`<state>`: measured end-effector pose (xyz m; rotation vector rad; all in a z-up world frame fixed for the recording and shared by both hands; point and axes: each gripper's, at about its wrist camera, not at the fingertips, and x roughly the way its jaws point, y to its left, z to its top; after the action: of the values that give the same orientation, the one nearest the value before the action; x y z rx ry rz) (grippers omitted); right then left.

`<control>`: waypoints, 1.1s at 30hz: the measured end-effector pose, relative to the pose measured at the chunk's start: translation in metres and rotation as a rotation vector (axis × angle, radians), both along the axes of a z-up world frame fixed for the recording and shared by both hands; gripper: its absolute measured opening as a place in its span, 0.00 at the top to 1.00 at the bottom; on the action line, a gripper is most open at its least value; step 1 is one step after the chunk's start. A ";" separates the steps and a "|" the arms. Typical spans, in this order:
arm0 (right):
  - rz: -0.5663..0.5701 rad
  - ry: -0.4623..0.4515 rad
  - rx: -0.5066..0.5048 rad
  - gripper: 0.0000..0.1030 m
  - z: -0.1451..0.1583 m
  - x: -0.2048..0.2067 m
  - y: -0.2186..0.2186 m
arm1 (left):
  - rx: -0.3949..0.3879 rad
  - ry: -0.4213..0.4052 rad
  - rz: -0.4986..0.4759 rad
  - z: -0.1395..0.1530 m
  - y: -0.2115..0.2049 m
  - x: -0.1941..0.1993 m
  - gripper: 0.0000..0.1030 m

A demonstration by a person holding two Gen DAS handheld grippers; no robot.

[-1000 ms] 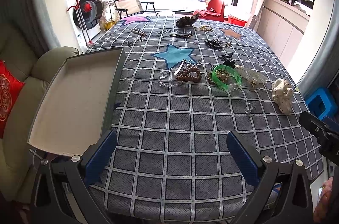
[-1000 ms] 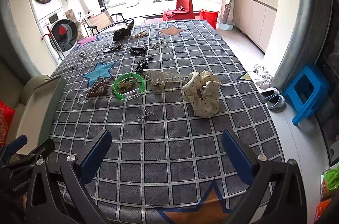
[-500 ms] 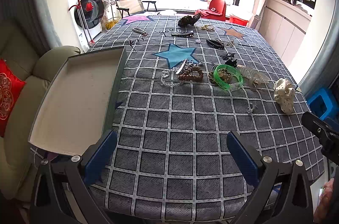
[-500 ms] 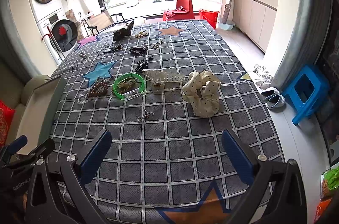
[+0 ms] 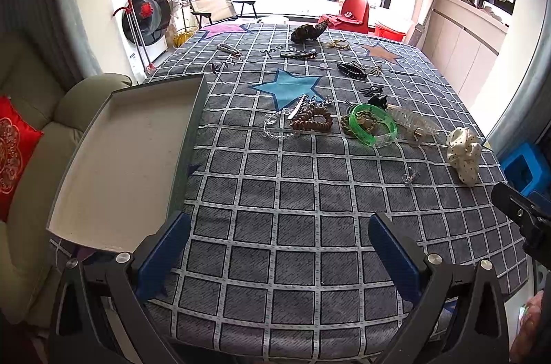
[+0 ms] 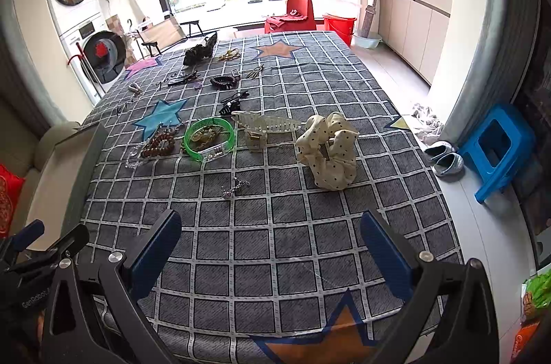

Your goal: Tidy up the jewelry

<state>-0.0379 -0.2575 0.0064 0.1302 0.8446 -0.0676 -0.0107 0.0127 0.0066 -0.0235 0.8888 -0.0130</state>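
Jewelry and hair pieces lie scattered on a grey checked tablecloth (image 5: 292, 191). In a row across the middle sit a brown bead bracelet (image 5: 311, 119), a green bangle (image 5: 372, 124), a clear claw clip (image 5: 413, 123) and a cream dotted scrunchie (image 6: 327, 147). A small silver charm (image 6: 234, 184) lies closest to me. An empty shallow tray (image 5: 117, 157) rests at the table's left edge. My left gripper (image 5: 279, 247) hovers open over the near cloth beside the tray. My right gripper (image 6: 272, 243) is open too, short of the charm and scrunchie.
Further back lie dark hair clips (image 5: 351, 69), a black clip (image 5: 298, 54) and a dark scrunchie (image 5: 308, 31). A beige sofa with a red cushion (image 5: 13, 150) stands left of the table. A blue stool (image 6: 496, 147) and slippers sit on the floor at right.
The left wrist view has pulled back slightly, so the table items sit a little farther off. The right gripper has held still. Both stay open.
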 end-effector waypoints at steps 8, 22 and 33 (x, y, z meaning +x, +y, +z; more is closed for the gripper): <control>0.000 0.001 0.001 0.00 0.000 0.000 0.000 | 0.003 0.003 0.001 -0.002 0.001 0.000 0.00; 0.000 0.002 0.000 0.00 0.000 0.000 -0.001 | 0.004 0.005 0.000 -0.003 0.001 0.000 0.00; -0.001 0.002 0.001 0.00 0.000 0.001 0.000 | 0.008 0.009 0.002 -0.006 0.001 -0.001 0.00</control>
<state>-0.0370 -0.2577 0.0060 0.1309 0.8467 -0.0682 -0.0117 0.0136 0.0006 -0.0172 0.8981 -0.0075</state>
